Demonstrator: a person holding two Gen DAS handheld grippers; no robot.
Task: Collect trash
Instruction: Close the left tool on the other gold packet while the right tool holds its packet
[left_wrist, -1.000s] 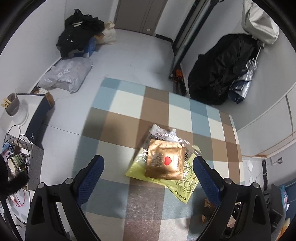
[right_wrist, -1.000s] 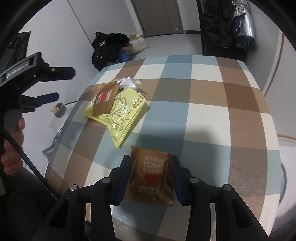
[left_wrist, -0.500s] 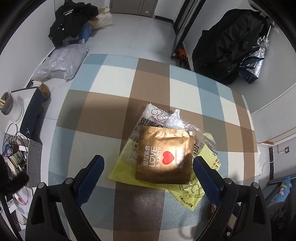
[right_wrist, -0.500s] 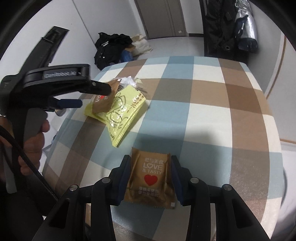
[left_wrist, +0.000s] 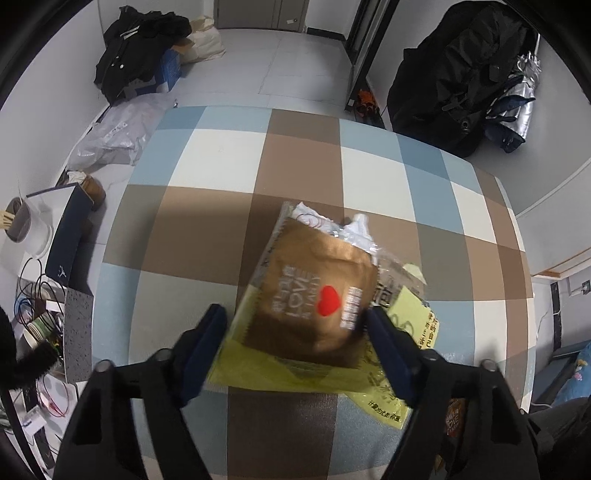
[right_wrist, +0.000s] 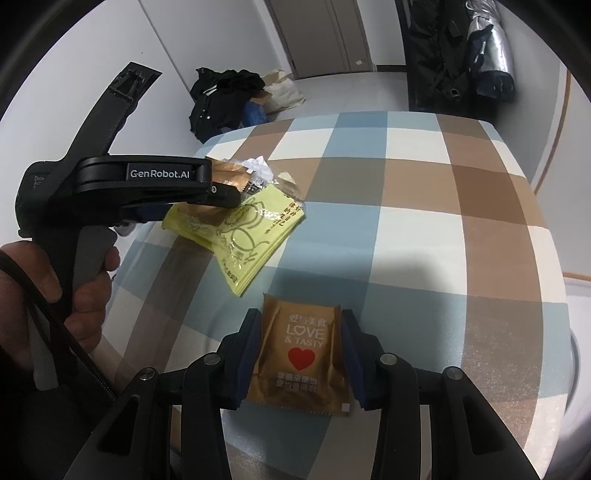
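A pile of wrappers lies on the checked table (left_wrist: 303, 155): a brown heart-printed packet (left_wrist: 317, 291) on top, a yellow bag (left_wrist: 391, 384) under it and crumpled clear plastic (left_wrist: 354, 229) behind. My left gripper (left_wrist: 295, 332) is around the pile, its blue pads at the sides of the brown packet and the jaws closing in. In the right wrist view the left gripper (right_wrist: 221, 192) covers part of the pile (right_wrist: 251, 232). My right gripper (right_wrist: 301, 350) is shut on a second brown packet (right_wrist: 301, 350) and holds it over the table (right_wrist: 461, 221).
Beyond the table's far edge the floor holds black clothes (left_wrist: 136, 48), a grey plastic bag (left_wrist: 114, 136) and a large black bag (left_wrist: 461, 74). A low side table with cables and cups (left_wrist: 37, 295) stands at the left.
My left gripper has come down and forward onto the pile, and its jaws have narrowed around the brown packet. My right gripper still holds its packet, nearly unmoved.
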